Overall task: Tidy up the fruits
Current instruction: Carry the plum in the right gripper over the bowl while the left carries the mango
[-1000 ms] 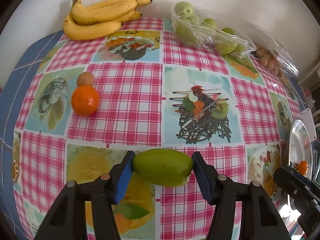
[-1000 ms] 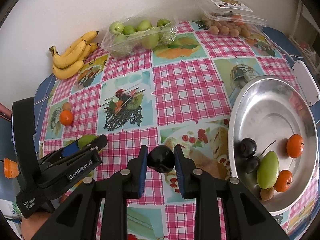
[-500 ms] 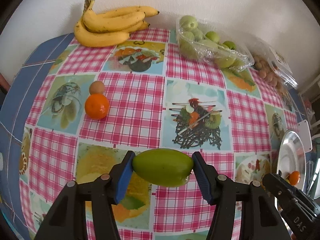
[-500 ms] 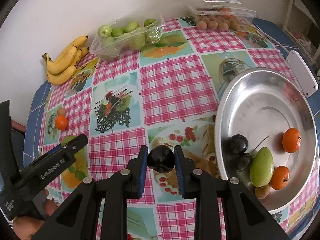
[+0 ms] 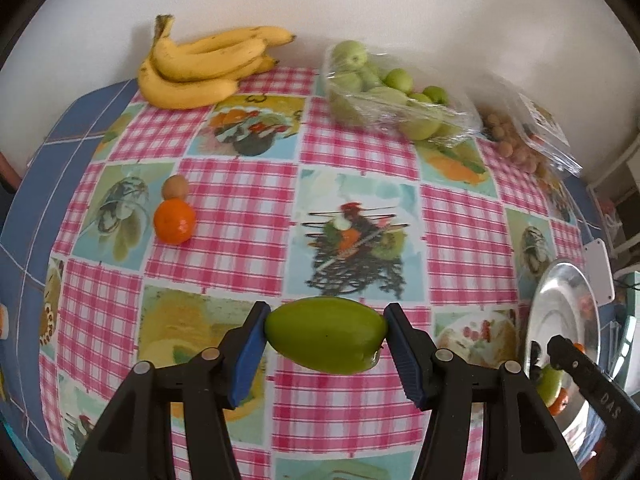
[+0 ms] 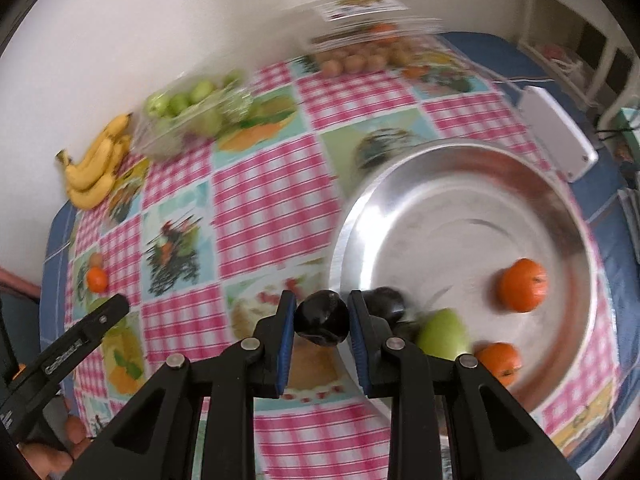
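One green mango (image 5: pixel 325 335) lies crosswise between left tongs (image 5: pixel 325 344).

Three tangerines (image 6: pixel 522 285), two green mangoes (image 5: pixel 325 334).

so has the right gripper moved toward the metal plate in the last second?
Yes. The right gripper with its dark plum now sits at the plate rim, closer than before.
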Action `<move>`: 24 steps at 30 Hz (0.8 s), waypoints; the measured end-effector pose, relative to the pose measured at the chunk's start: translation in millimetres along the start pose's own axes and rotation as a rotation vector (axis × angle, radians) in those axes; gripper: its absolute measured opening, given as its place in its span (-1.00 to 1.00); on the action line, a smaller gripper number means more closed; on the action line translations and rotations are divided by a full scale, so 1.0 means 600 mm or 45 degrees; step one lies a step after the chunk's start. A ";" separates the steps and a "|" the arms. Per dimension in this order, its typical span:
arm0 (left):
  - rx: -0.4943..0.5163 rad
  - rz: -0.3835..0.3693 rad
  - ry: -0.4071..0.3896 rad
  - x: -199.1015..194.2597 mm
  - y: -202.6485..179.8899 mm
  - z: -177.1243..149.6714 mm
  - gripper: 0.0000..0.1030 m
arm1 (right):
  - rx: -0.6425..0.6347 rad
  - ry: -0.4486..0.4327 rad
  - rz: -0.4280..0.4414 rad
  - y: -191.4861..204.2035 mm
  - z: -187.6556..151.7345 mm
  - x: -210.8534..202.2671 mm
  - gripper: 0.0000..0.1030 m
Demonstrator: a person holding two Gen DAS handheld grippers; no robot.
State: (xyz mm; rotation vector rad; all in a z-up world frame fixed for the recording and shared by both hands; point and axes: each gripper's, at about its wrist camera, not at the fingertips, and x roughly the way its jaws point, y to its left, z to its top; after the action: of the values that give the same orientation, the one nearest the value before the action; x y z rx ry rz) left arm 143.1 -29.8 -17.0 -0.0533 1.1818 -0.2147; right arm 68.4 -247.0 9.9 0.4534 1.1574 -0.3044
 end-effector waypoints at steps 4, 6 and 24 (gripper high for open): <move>0.056 -0.028 -0.007 -0.008 -0.041 -0.005 0.19 | 0.080 -0.019 -0.036 -0.049 0.010 -0.012 -0.47; 0.108 -0.042 -0.012 -0.013 -0.073 -0.009 0.19 | 0.113 -0.032 -0.061 -0.071 0.012 -0.017 -0.47; 0.537 -0.193 -0.057 -0.009 -0.294 -0.062 0.19 | 0.264 -0.098 -0.117 -0.198 0.027 -0.032 -0.47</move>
State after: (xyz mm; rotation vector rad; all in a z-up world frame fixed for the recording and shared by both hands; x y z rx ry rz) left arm 82.6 -198.6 1.1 0.2221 1.0680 -0.5890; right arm 19.9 -358.0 10.9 0.5663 1.0779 -0.5204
